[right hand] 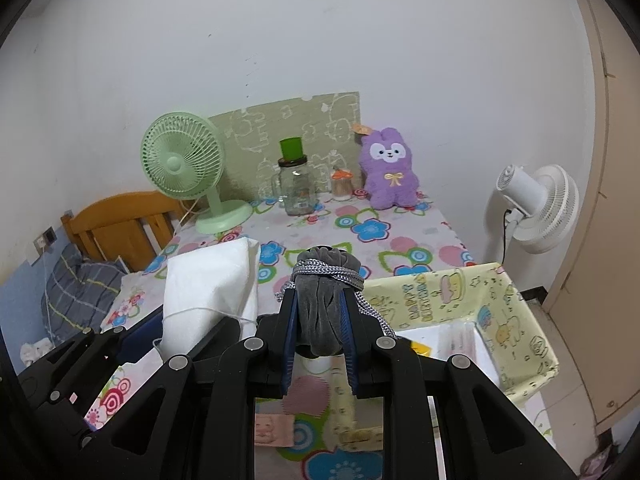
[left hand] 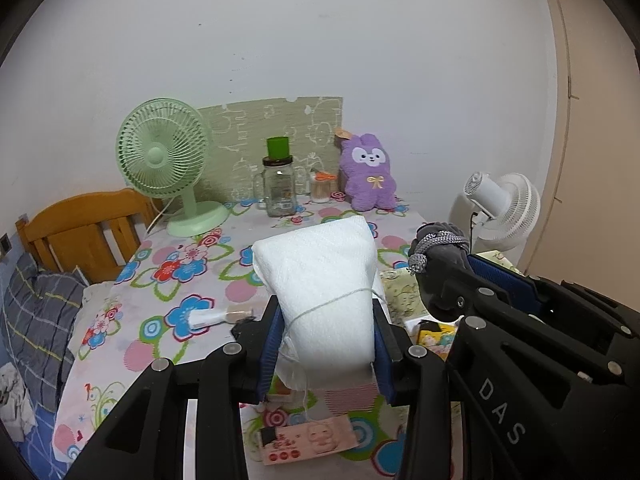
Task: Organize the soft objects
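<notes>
Left wrist view: my left gripper (left hand: pixel 326 344) pinches a white soft pouch (left hand: pixel 320 280) between its fingers, above the flowered worktop (left hand: pixel 180 280).

Right wrist view: my right gripper (right hand: pixel 320 328) pinches a grey drawstring pouch (right hand: pixel 322 300). The yellow fabric box (right hand: pixel 520 320) beside it holds items I cannot identify.

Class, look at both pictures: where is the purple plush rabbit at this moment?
The purple plush rabbit sits upright at the table's far end, against the wall, right of the small orange-lidded jar and the glass jar.
</notes>
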Available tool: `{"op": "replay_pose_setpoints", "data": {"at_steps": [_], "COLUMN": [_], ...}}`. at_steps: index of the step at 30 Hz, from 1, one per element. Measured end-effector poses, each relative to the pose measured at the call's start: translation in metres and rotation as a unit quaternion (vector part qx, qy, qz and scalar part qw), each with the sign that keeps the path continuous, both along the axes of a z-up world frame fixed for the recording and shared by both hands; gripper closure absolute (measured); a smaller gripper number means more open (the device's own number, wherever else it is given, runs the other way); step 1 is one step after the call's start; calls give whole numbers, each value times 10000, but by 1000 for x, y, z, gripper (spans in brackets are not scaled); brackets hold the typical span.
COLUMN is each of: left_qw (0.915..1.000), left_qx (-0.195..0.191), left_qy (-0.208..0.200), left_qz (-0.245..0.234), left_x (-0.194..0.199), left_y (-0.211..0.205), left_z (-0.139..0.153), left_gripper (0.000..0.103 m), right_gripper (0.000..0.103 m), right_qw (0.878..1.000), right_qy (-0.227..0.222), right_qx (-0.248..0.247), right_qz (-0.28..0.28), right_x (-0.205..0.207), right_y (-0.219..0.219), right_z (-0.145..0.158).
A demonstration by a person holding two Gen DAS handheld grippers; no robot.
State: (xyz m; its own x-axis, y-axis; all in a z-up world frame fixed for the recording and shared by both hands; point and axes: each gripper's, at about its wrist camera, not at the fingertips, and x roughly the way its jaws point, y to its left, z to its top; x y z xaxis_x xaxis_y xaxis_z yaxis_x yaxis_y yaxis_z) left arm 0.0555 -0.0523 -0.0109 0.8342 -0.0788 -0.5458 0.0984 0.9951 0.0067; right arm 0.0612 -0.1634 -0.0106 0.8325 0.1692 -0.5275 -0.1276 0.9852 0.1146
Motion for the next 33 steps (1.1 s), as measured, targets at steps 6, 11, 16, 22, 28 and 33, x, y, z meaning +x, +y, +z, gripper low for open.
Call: {"op": "replay_pose_setpoints", "data": {"at_steps": [6, 11, 16, 22, 28, 33], "left_qw": [9999, 9995, 9990, 9982, 9968, 9953], "left_qx": [-16, -49, -11, 6, 66, 133], "left_qy": [4, 56, 134, 248, 387, 567], "left_qz": [-157, -308, -428, -546, -690, -775], "left_x": [5, 11, 17, 25, 34, 41], "left_y": [-20, -36, -52, -68, -84, -96], "left_z": [-3, -8, -15, -22, -32, -43], "left_gripper": [62, 62, 62, 62, 62, 60], "right_gripper": [80, 80, 80, 80, 80, 80], "right_qw": [9999, 9996, 9991, 9984, 9974, 9963], "right_qy": [-16, 18, 80, 159, 276, 342], "right_qx": [-31, -55, -17, -4, 5, 28], "right_qz": [-130, -274, -405, -534, -669, -793], "right_x": [2, 4, 7, 13, 19, 25], "right_y": [-20, -37, -53, -68, -82, -93], "right_z": [-3, -7, -13, -21, -31, -39]}}
